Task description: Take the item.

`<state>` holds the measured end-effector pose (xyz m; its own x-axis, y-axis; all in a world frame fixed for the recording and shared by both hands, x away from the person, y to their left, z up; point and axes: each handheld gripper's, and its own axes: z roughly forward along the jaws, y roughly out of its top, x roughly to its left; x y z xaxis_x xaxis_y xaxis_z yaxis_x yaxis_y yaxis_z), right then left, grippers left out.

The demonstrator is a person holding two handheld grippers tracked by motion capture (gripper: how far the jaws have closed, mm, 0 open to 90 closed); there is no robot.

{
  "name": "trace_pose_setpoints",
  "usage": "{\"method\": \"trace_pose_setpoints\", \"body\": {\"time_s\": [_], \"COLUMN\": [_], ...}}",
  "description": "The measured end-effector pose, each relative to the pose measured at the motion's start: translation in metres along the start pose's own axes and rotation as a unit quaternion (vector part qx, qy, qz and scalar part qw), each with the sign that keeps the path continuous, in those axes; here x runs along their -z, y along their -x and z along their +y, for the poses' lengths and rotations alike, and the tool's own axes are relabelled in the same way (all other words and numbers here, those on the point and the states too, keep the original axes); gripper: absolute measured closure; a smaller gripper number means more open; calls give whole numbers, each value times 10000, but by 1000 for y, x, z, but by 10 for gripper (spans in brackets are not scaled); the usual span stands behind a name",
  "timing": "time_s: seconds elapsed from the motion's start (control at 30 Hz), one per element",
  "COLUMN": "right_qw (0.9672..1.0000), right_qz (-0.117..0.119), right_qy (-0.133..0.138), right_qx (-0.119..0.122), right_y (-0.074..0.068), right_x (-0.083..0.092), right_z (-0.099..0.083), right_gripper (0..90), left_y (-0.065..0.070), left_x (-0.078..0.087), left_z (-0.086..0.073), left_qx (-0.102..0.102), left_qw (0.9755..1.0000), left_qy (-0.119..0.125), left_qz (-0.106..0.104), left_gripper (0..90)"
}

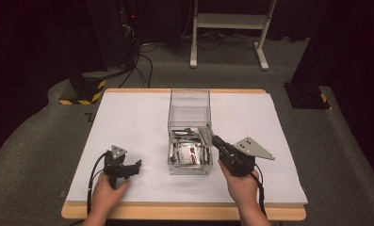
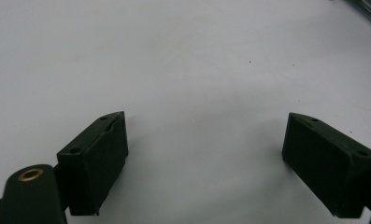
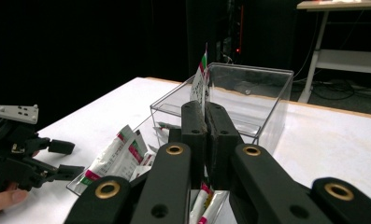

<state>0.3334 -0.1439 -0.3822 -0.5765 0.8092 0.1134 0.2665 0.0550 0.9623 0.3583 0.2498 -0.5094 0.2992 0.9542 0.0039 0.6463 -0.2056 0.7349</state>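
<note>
Between right gripper (image 3: 205, 116) jaws, flat white sachet (image 3: 200, 84), red-green tipped

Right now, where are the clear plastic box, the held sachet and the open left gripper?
clear plastic box (image 1: 189, 96), high view, far rim.
held sachet (image 3: 200, 84), right gripper view, printed face.
left gripper (image 2: 204, 154), left gripper view, between jaws.

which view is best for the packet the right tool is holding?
The right gripper view: the packet stands thin between the closed jaws of the right tool, its print readable, above the clear box. In the high view the packet is a small grey sliver over the box rim. The left gripper view gives bare table.
</note>
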Motion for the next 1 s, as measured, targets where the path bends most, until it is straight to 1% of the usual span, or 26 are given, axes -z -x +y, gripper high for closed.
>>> {"method": "trace_pose_setpoints", "body": {"time_s": [0.17,0.33,0.43,0.47,0.57,0.83,1.0], "right_qw": [9999,9998,9996,9994,9992,9979,9970], "right_qz": [-73,-174,-242,-290,-341,-621,-752], "right_qy": [89,117,131,154,175,138,122], "right_qx": [-11,-24,-69,-74,-109,-132,-123], "right_y": [5,11,16,20,24,43,52], "right_x": [4,6,7,7,7,3,1], "right_z": [3,5,5,5,6,5,5], "right_gripper": [880,880,879,879,879,879,880], "left_y": [0,0,0,0,0,0,0], "left_x": [0,0,0,0,0,0,0], "left_z": [0,0,0,0,0,0,0], "left_qx": [1,2,-3,1,1,2,2], "left_qw": [10000,10000,10000,10000,10000,10000,10000], "left_qy": [1,2,-1,1,1,1,1], "left_qz": [0,0,0,-2,-2,-3,-2], "left_gripper": [145,144,144,144,144,144,144]}}
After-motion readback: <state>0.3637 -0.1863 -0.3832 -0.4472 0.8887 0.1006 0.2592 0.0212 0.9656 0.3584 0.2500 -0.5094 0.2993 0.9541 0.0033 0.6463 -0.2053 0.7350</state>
